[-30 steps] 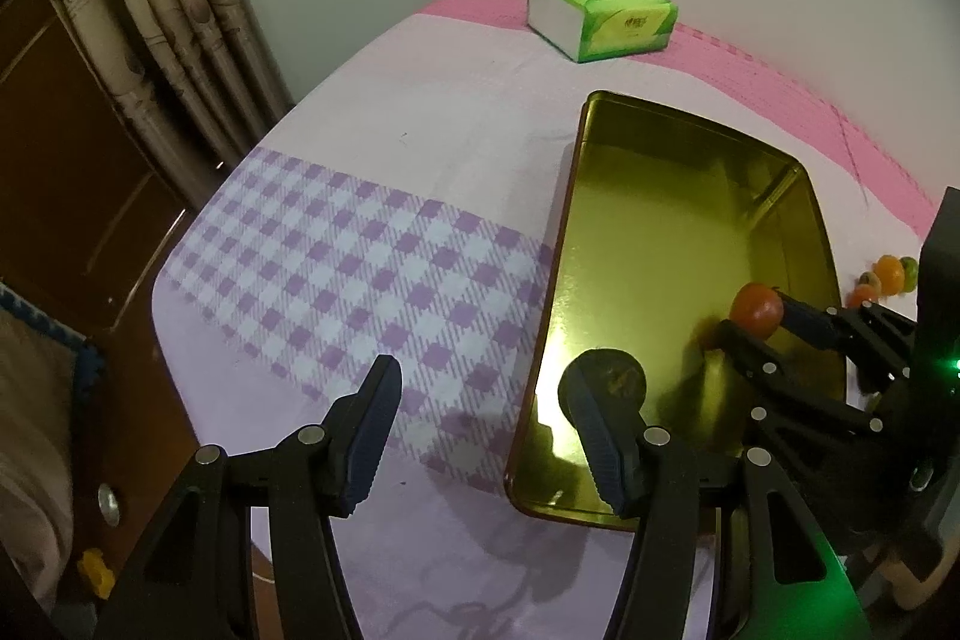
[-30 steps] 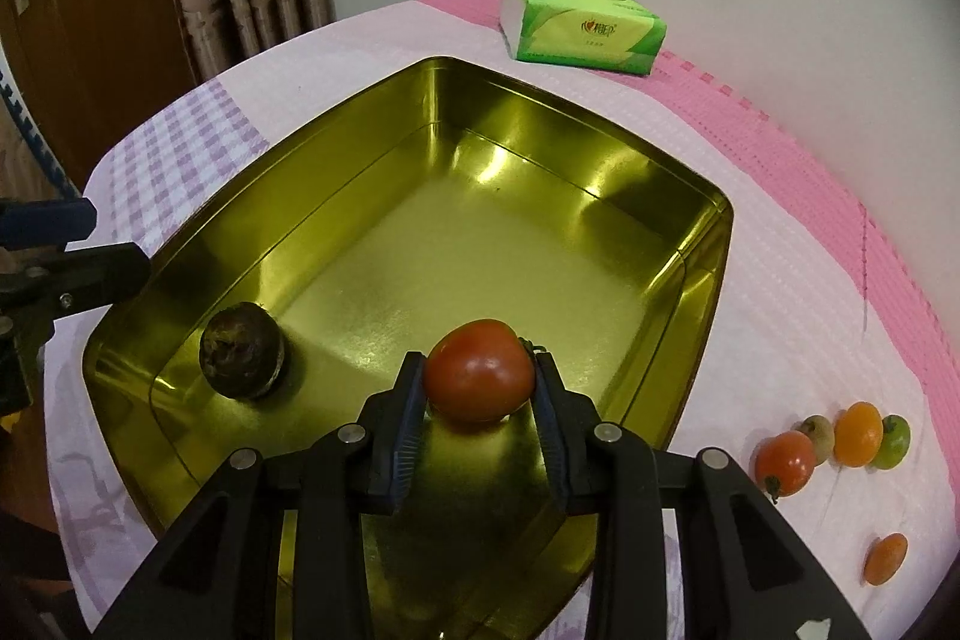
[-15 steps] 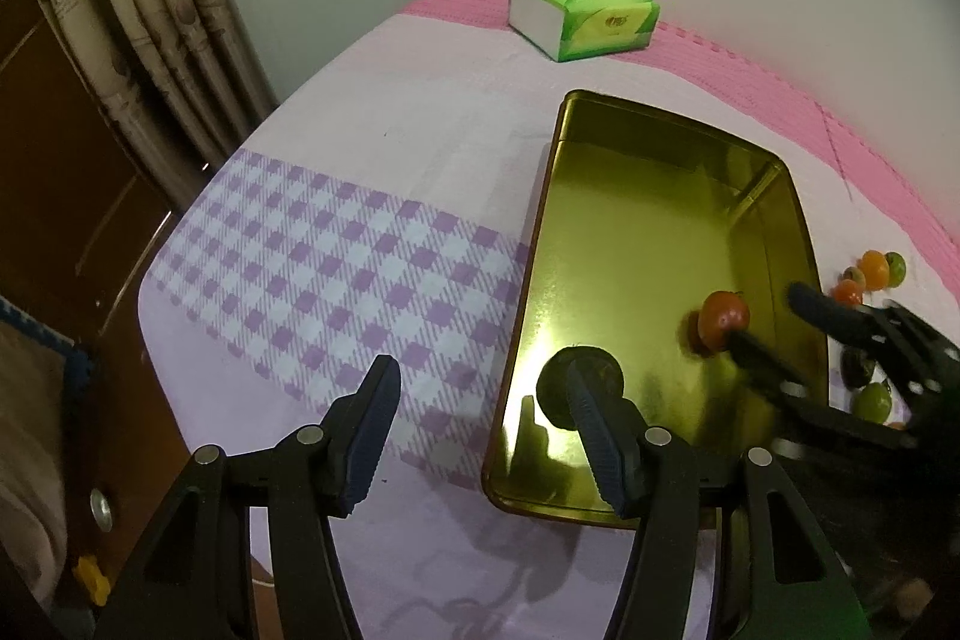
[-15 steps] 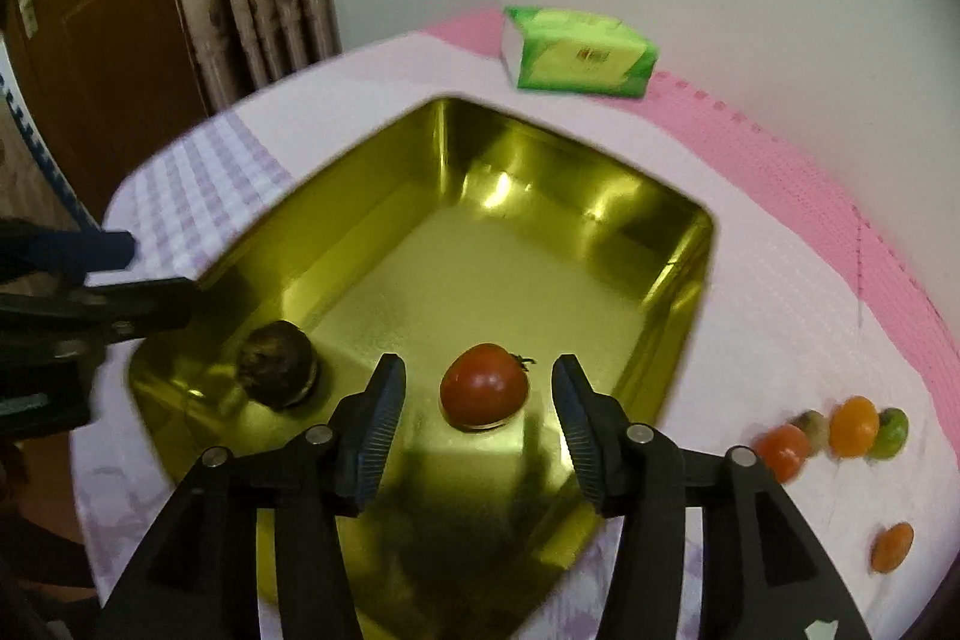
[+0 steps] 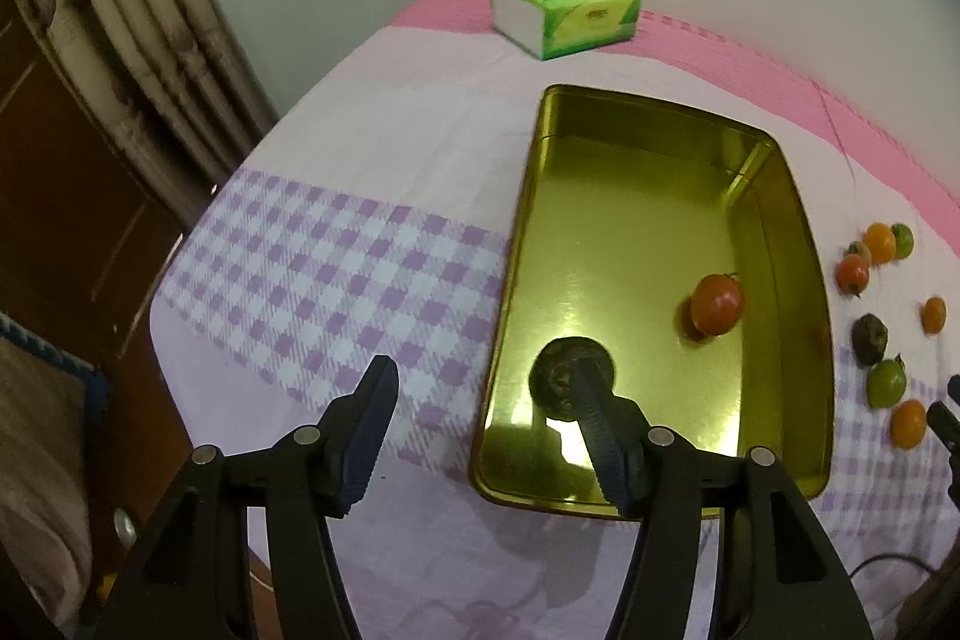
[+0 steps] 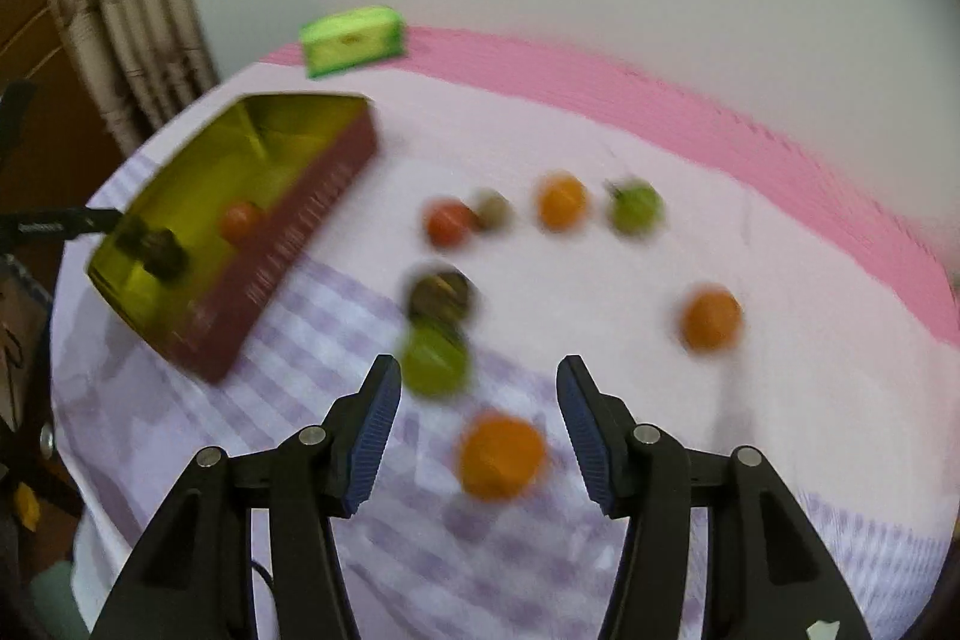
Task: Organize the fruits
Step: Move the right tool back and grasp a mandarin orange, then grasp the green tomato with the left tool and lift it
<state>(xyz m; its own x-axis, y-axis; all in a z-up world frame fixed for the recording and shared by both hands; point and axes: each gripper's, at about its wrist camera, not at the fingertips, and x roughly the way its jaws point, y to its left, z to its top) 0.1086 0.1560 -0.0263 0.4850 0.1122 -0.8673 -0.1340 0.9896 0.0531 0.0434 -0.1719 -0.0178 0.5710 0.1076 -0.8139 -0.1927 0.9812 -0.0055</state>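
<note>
Right gripper [image 6: 478, 406] fingers wide, nothing held, hovering over orange fruit [image 6: 501, 456] on checked cloth; view blurred. Green fruit [image 6: 433, 361] just beside left finger, dark fruit [image 6: 439, 294] behind it. Further out: red tomato [image 6: 447, 222], another orange [image 6: 561, 202], green one [image 6: 635, 207], lone orange [image 6: 710, 320] off right. Left gripper [image 5: 480, 400] fingers wide, empty, at near left edge of gold tray [image 5: 786, 196]. Inside tray: dark round fruit [image 5: 564, 379] partly behind right finger, tomato [image 5: 717, 303] near right wall. Green tissue pack [image 5: 564, 12] at far end of worktop, curtain [image 5: 138, 34] left.
</note>
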